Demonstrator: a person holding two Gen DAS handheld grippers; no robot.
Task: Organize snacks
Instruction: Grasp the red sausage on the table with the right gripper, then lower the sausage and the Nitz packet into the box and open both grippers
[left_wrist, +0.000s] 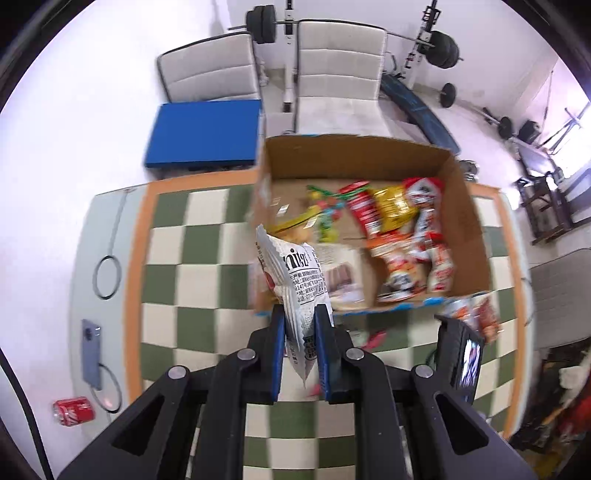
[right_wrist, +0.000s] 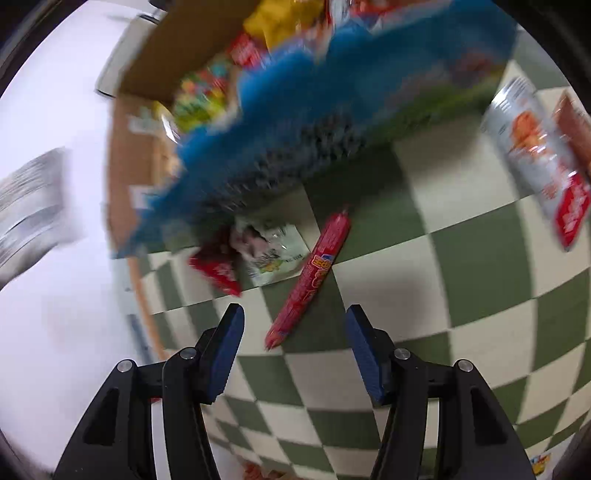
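Left wrist view: your left gripper (left_wrist: 300, 339) pinches a white snack packet (left_wrist: 295, 284) at centre, just before the cardboard box (left_wrist: 458, 206) of snacks. Right wrist view: your right gripper (right_wrist: 295, 325), fingers spread, hovers over a red sausage stick (right_wrist: 314, 273) on the checkered table (right_wrist: 461, 295).

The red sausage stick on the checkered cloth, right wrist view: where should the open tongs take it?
Grip the red sausage stick around its middle, coming straight down from above with the right tongs turned so the pads close across its narrow width. It lies flat and diagonal on the checkered cloth, with bare cloth along its right side; a small packet sits close on its left.
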